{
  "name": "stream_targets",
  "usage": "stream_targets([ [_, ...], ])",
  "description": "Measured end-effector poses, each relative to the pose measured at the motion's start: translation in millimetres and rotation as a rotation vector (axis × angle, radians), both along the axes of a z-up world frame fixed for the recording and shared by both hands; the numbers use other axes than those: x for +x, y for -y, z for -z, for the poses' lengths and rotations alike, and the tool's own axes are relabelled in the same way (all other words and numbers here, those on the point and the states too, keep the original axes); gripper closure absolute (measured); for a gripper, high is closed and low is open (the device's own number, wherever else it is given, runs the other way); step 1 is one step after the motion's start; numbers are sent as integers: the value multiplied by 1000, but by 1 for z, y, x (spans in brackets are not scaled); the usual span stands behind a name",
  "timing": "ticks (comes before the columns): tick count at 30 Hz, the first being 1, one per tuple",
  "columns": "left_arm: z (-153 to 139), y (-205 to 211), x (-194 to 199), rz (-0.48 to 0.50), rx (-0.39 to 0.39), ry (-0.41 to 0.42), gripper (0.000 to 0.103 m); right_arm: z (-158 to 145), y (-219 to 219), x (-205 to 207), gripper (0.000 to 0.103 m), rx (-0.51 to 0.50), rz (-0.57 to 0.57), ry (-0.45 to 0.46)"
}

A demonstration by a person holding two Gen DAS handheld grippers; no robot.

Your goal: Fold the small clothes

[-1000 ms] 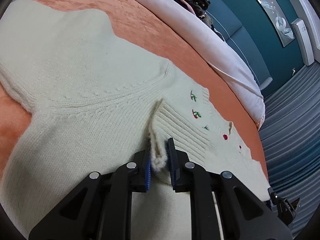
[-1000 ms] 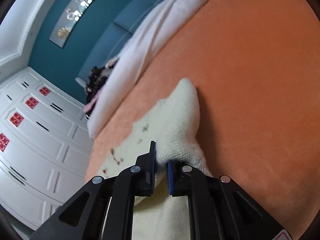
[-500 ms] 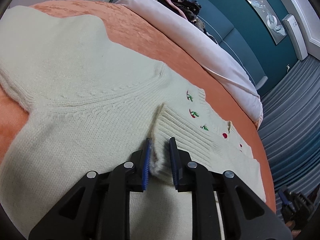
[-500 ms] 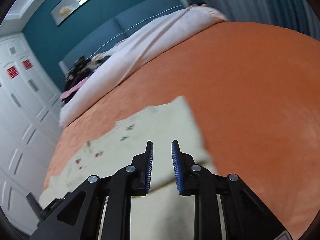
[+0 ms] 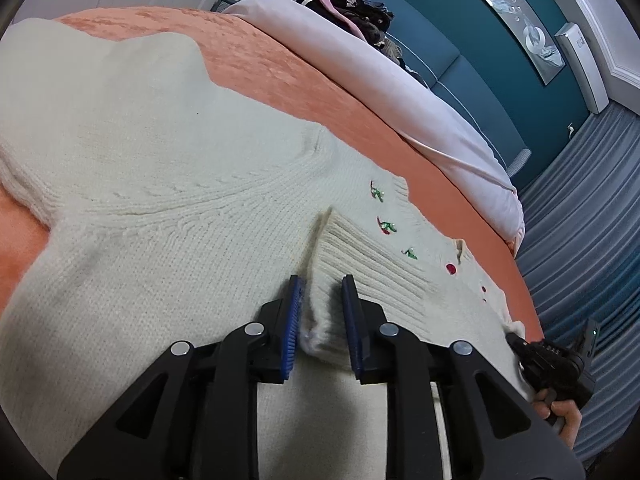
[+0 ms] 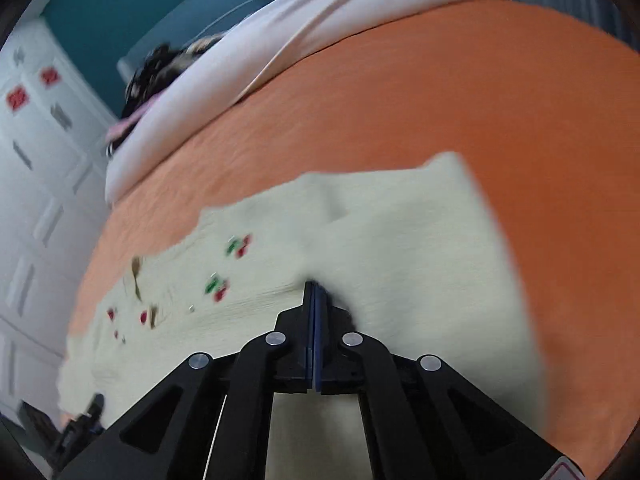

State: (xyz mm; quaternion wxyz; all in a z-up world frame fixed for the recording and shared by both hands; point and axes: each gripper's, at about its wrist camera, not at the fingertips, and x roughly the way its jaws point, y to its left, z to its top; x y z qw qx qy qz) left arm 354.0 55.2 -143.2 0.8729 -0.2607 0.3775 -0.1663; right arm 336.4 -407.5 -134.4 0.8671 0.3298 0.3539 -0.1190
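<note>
A cream knit cardigan (image 5: 168, 184) with small cherry embroidery (image 5: 386, 226) lies spread on the orange bedspread (image 5: 280, 76). My left gripper (image 5: 320, 296) is open; its jaws stand either side of the ribbed cuff (image 5: 344, 256) of a sleeve folded over the body, without pinching it. In the blurred right wrist view the cardigan (image 6: 400, 240) lies flat below my right gripper (image 6: 315, 294), whose jaws are shut together with nothing between them. The other gripper, held in a hand, shows at the lower right of the left wrist view (image 5: 556, 364).
A pale pink duvet (image 5: 400, 108) lies along the far side of the bed with dark clothes (image 5: 356, 4) piled on it. A teal headboard wall (image 5: 460, 56), grey curtains (image 5: 592, 216) and white wardrobe doors (image 6: 36, 184) surround the bed.
My left gripper opened and let go of the sleeve cuff, which now rests on the cardigan. My right gripper released its sleeve, pulled back above the garment, then shut empty.
</note>
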Motion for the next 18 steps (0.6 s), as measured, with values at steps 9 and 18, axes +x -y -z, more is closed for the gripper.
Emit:
stream_targets([
  [9, -33, -69, -12, -176, -85, -32, 48, -17, -58, -96, 80, -146, 84, -5],
  [18, -31, -343, 21, -795, -253, -161, 13, -5, -89, -142, 39, -196, 10, -74],
])
